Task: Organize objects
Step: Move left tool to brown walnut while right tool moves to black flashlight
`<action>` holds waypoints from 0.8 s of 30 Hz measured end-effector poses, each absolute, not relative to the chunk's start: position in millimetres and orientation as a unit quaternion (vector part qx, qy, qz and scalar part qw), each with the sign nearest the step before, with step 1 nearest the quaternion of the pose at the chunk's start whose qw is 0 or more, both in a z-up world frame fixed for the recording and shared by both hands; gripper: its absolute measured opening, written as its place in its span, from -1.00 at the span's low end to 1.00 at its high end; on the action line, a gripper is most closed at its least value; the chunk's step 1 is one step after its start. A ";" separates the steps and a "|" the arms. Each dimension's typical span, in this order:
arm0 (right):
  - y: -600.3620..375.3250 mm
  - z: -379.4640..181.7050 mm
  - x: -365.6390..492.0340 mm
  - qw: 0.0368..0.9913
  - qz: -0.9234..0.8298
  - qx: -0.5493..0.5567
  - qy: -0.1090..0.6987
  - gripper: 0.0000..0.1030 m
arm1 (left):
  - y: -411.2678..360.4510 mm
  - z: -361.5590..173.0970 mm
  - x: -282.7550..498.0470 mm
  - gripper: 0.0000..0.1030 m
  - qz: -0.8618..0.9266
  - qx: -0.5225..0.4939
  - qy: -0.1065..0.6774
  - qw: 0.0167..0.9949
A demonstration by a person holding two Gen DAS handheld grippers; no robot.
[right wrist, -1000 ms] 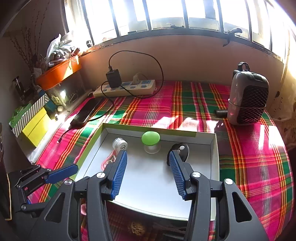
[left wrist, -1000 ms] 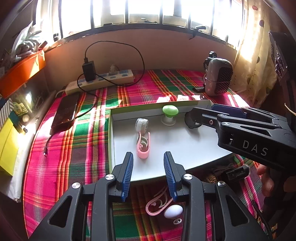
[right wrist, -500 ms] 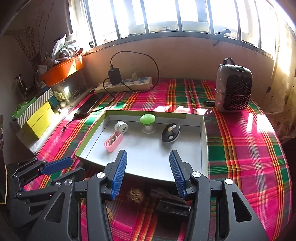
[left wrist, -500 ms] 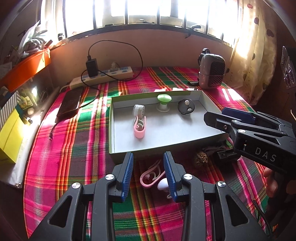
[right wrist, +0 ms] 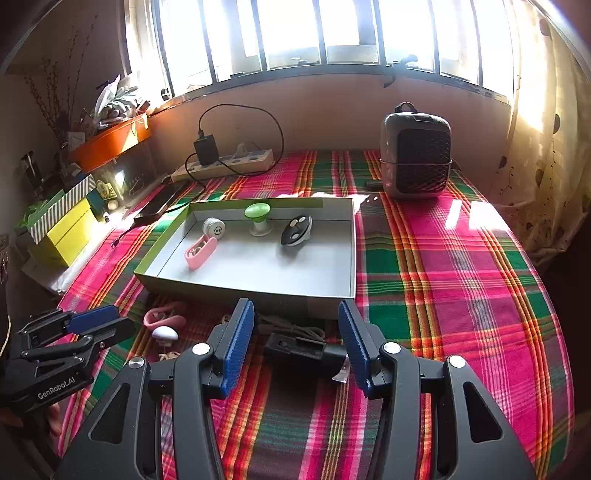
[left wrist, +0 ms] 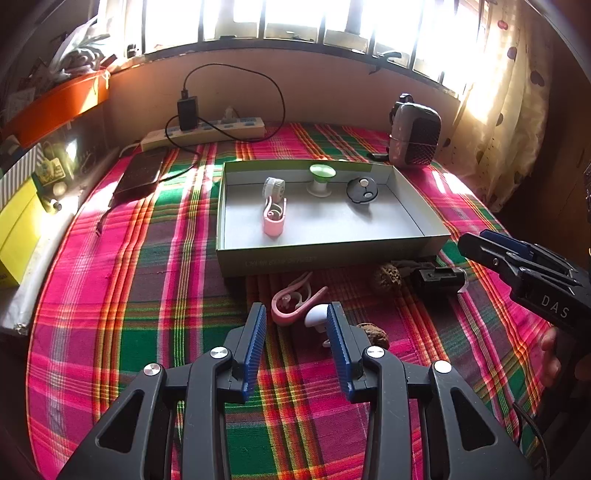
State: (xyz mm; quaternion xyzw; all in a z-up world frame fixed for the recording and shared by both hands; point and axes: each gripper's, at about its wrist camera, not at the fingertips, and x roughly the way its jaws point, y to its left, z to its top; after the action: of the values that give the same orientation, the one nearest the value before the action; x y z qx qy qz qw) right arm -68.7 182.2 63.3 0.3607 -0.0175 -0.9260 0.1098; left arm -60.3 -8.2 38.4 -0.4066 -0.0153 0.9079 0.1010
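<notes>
Plaid cloth [left wrist: 110,314] on the counter is showing pink, green, orange and white stripes; tray [left wrist: 417,206] is reading grey inside with a green rim. In it are sitting a pink clip [left wrist: 274,221], a green-capped white knob [left wrist: 322,177] and a black disc [left wrist: 362,190] with white dots. Both tongs [left wrist: 296,339] [right wrist: 295,347] are showing black frames with ribbed blue pads; the box [right wrist: 70,229] is showing yellow.

A pink, green and orange plaid cloth [right wrist: 461,266] covers the table. Along its far edge lies a white power strip [right wrist: 225,164] with a black charger [right wrist: 206,148] plugged in. A grey heater [right wrist: 415,151] stands upright at the far right corner. A dark phone [left wrist: 142,173] lies flat near the left edge. Spotted curtains [right wrist: 546,147] hang beside the bright window [right wrist: 332,29].
</notes>
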 end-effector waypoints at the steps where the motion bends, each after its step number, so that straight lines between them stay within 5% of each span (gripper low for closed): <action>1: 184.6 61.5 -65.2 0.107 -0.926 0.362 -0.017 -0.05 | -7.9 37.7 -58.9 -0.37 0.907 -0.407 -0.017 0.104; 24: 210.8 28.3 -46.2 0.085 -0.913 0.400 -0.017 -0.04 | 30.0 16.7 -60.1 -0.36 0.884 -0.436 -0.004 0.169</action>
State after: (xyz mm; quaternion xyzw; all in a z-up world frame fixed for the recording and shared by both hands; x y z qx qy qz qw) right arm -46.2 210.8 28.3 0.3996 -0.0168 -0.9126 0.0855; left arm -60.1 30.0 16.7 -0.4362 -0.0037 0.8838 0.1691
